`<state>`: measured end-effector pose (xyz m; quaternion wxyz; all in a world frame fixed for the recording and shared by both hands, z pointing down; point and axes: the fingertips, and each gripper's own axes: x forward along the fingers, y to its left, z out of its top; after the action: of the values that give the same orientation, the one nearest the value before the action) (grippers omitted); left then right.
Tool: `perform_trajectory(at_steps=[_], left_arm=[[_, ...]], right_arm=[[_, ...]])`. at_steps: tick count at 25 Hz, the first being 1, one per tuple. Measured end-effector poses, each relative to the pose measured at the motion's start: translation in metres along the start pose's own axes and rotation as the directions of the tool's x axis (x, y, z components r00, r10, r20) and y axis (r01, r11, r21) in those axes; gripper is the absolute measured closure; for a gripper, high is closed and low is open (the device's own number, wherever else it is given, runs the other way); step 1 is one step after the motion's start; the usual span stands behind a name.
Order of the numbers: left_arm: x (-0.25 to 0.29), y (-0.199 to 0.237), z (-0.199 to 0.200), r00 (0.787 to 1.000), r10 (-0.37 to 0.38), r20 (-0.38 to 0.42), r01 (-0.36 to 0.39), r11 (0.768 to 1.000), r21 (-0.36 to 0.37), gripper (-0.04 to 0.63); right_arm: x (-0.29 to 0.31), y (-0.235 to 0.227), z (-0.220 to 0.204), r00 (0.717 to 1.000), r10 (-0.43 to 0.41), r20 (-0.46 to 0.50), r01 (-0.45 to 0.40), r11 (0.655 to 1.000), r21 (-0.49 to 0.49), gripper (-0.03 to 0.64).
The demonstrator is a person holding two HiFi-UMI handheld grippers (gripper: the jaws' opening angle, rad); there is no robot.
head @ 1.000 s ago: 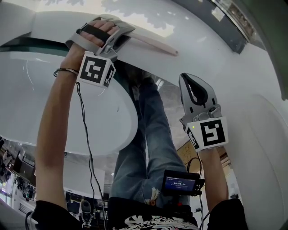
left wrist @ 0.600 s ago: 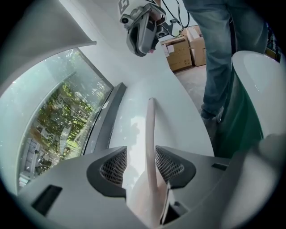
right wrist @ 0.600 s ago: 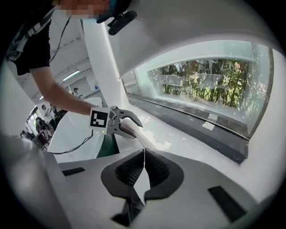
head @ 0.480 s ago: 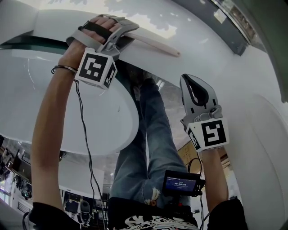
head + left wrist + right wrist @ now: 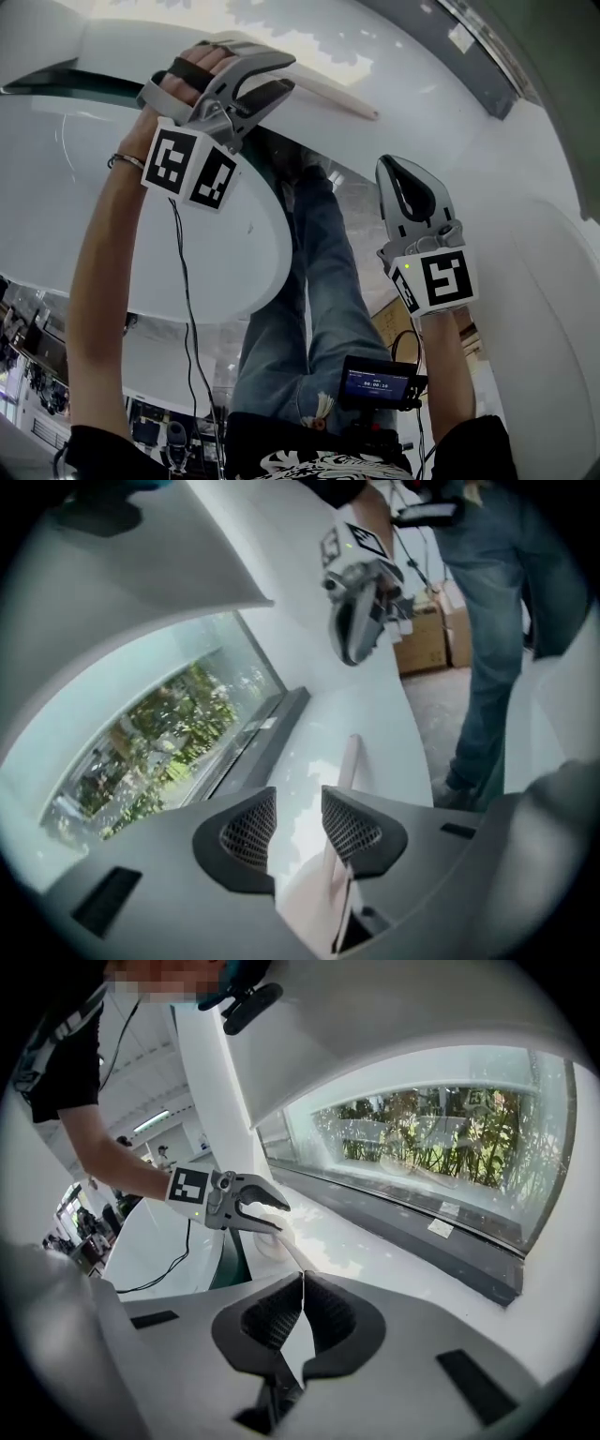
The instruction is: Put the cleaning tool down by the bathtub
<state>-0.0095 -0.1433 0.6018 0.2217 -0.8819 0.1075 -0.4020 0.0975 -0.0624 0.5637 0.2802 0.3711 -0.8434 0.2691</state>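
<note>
White, glossy rim (image 5: 450, 141) curves round the basin (image 5: 141, 216) and catches the window glare. At one o'clock in the head view the tool (image 5: 337, 97), a pale stick, lies flat on that rim. The left gripper (image 5: 286, 75) hangs over its near end. Its jaws are apart and closing, with the stick between them but not clamped. At four o'clock the right gripper (image 5: 405, 178) has its jaws together on nothing. Past the rim, a dark sill (image 5: 258, 747) runs under a window (image 5: 159, 752) full of greenery. Boxes (image 5: 427, 639) stand on the floor.
</note>
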Motion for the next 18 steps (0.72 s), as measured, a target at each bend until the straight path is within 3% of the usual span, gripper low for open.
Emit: perform_trajectory(at_steps=[1,2,3,7,10,14,18], left_arm=[[-0.004,0.006,0.003,0.999,0.037,0.010,-0.036,0.998,-0.057,0.463],[-0.006,0.011,0.004,0.998,0.065,0.004,-0.065,0.993,-0.094,0.547],[-0.007,0.012,0.003,0.997,0.078,-0.012,-0.079,0.990,-0.114,0.576],[-0.003,0.005,-0.005,0.996,0.056,-0.065,-0.066,0.985,-0.157,0.580],[-0.003,0.006,-0.005,0.994,0.070,-0.082,-0.087,0.970,-0.228,0.580],[-0.010,0.013,-0.001,0.988,0.121,-0.093,-0.149,0.904,-0.400,0.580],[-0.026,0.023,0.013,0.975,0.204,-0.085,-0.215,0.793,-0.569,0.580]], right_arm=[[0.000,0.000,0.001,1.000,0.001,0.003,-0.001,1.000,-0.002,0.589],[0.000,0.000,0.001,1.000,0.000,0.004,0.000,1.000,-0.005,0.589],[0.000,-0.001,0.001,1.000,-0.004,0.003,0.004,1.000,-0.012,0.589],[-0.002,-0.005,-0.002,0.999,-0.031,-0.010,0.031,0.998,-0.050,0.589],[-0.004,-0.008,-0.002,0.999,-0.038,-0.005,0.037,0.998,-0.047,0.589],[-0.005,-0.007,-0.002,0.999,-0.041,-0.015,0.040,0.998,-0.047,0.589],[-0.005,0.002,0.007,1.000,-0.014,-0.014,0.013,0.998,-0.057,0.589]])
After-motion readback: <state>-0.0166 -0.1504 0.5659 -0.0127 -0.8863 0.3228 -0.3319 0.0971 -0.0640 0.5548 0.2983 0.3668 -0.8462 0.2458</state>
